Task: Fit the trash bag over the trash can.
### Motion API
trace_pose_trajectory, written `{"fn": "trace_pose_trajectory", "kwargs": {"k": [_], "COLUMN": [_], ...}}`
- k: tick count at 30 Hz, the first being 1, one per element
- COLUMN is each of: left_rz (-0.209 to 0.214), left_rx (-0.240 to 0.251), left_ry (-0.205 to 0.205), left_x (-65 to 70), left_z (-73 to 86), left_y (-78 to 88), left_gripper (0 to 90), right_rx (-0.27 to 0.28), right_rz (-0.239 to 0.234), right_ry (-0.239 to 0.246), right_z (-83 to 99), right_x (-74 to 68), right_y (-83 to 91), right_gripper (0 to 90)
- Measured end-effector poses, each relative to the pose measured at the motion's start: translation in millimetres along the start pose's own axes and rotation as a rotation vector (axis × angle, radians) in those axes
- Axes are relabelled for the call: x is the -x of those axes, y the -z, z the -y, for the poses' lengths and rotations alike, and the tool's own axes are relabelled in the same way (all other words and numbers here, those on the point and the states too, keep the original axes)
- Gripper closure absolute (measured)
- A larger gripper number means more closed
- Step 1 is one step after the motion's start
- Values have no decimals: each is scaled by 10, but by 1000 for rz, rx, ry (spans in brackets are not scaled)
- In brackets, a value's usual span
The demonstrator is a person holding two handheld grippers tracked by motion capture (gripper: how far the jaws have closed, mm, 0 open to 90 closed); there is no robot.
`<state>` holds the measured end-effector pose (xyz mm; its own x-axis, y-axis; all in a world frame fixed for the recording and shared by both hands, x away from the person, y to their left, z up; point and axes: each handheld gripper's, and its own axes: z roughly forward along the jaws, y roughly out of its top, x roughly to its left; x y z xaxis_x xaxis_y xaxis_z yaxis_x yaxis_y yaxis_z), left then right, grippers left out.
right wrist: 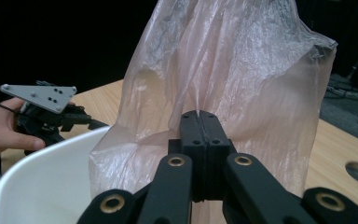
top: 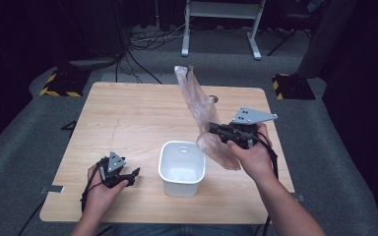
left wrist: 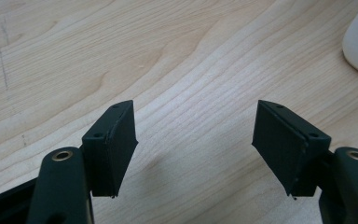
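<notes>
Wooden table (top: 128, 118) on grey carpet (top: 10, 147), dark room beyond.

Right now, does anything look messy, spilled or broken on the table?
Nothing stands out. The white bin stands upright on the wooden table. The right gripper is shut on the crinkled plastic bag, held up beside the bin. The left gripper is open over bare wood.

Bin (top: 182, 168) on table (top: 128, 118), bag (top: 197, 105) right.
</notes>
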<state>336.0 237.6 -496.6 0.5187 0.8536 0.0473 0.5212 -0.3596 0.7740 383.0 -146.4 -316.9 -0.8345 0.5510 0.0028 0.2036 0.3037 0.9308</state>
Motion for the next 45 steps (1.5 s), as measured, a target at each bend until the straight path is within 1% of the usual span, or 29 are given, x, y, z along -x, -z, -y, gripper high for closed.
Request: {"fn": "trace_pose_trajectory", "kwargs": {"k": [2, 3, 4, 6, 7, 11, 12, 13, 15, 16, 18, 20, 22, 24, 29, 30, 32, 34, 36, 39, 41, 43, 44, 45], "left_rz": [0, 5, -4, -1, -4, 1, 1, 2, 10, 6, 14, 14, 17, 21, 22, 28, 28, 24, 29, 27, 27, 28, 31, 31], "left_rx": [-6, -9, -7, -6, -3, -8, -8, -6, -8, -10, -6, -5, -6, -7, -4, -11, -16, -14, -12, -13, -12, -11, -13, -14], "left_ry": [-1, 5, 2, 6, 5, 9, 9, 5, 5, -5, 5, 0, 0, 1, -5, -9, -7, -16, -11, -15, -14, -14, -15, -17], "left_x": [-8, -7, -11, -11, -17, -15, -15, -10, -4, -6, 7, 9, 11, 18, 20, 21, 28, 29, 35, 30, 37, 42, 45, 46], "left_z": [15, 21, 26, 30, 33, 36, 36, 32, 25, 20, 15, 8, 7, 4, -4, -7, -6, -7, -7, -7, -6, -8, -11, -12], "left_y": [10, 15, 21, 25, 34, 26, 26, 12, 3, 2, -11, -16, -18, -31, -47, -48, -52, -52, -52, -53, -64, -65, -63, -63], "left_gripper": [302, 302, 302, 303, 303, 303, 303, 303, 303, 303, 303, 303, 303, 303, 303, 303, 303, 303, 303, 303, 303, 302, 303, 303], "right_rx": [9, 13, 15, 18, 22, 36, 36, 49, 61, 66, 75, 81, 81, 88, 97, 102, 109, 112, 117, 123, 121, 118, 117, 117], "right_rz": [-14, -20, -26, -31, -41, -61, -61, -72, -84, -90, -105, -117, -121, -131, -148, -157, -167, -174, -178, -177, -173, -170, -169, -169], "right_ry": [18, 24, 30, 34, 40, 57, 57, 67, 77, 81, 89, 96, 97, 99, 98, 102, 105, 112, 116, 116, 107, 106, 100, 100], "right_z": [-72, -107, -140, -170, -223, -331, -331, -390, -442, -463, -493, -513, -520, -538, -561, -570, -580, -581, -557, -510, -427, -398, -339, -339], "right_x": [-53, -78, -100, -119, -153, -242, -242, -295, -353, -384, -441, -498, -522, -578, -637, -675, -711, -745, -765, -765, -741, -733, -719, -719], "right_y": [-42, -63, -85, -108, -153, -217, -217, -241, -272, -292, -338, -387, -406, -464, -538, -572, -604, -626, -629, -624, -621, -617, -602, -602], "right_gripper": [900, 900, 900, 900, 900, 900, 900, 900, 900, 900, 900, 900, 900, 900, 900, 900, 900, 900, 900, 900, 900, 900, 900, 900]}}
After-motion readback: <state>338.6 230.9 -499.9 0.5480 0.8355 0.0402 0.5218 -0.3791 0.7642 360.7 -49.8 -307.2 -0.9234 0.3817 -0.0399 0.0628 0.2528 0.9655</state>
